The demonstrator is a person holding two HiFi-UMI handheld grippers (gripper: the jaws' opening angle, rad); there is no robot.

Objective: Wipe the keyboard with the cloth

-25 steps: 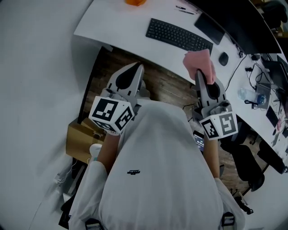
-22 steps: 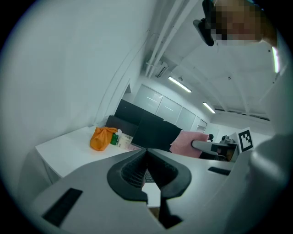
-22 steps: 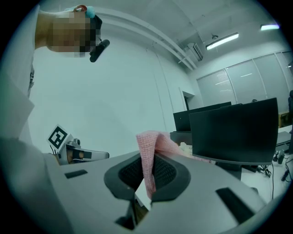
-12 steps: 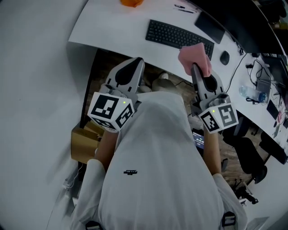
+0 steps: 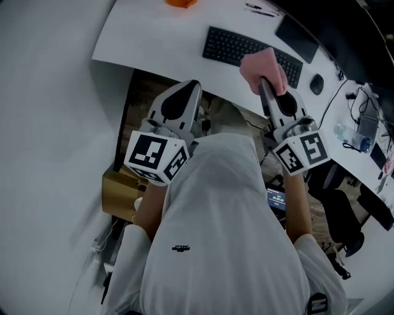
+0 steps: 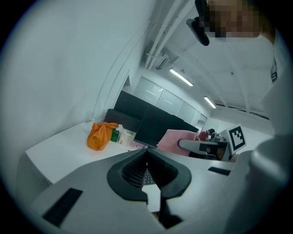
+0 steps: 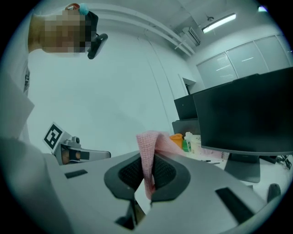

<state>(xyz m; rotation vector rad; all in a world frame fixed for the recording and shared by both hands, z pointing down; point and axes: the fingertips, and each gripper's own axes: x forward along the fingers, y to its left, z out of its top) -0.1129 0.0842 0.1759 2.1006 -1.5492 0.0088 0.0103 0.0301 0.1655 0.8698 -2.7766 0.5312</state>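
A black keyboard (image 5: 237, 48) lies on the white desk (image 5: 160, 40) in the head view. My right gripper (image 5: 263, 81) is shut on a pink cloth (image 5: 261, 69), which hangs over the keyboard's near right part. In the right gripper view the cloth (image 7: 149, 160) is pinched between the jaws of the right gripper (image 7: 147, 180). My left gripper (image 5: 184, 92) sits below the desk's front edge, shut with nothing in it. From the left gripper view (image 6: 147, 167) a strip of the keyboard (image 6: 145, 176) shows past the jaws, and the cloth (image 6: 171, 140) is at the right.
An orange bag (image 5: 181, 3) lies at the desk's far edge, with bottles (image 6: 120, 135) beside it. A dark monitor (image 7: 245, 119) stands behind the keyboard. A mouse (image 5: 316, 84) is right of it. A cardboard box (image 5: 120, 194) sits on the floor at my left.
The right gripper has carried the pink cloth up and left, from the desk's front edge onto the keyboard's near right part. The left gripper stayed about where it was.
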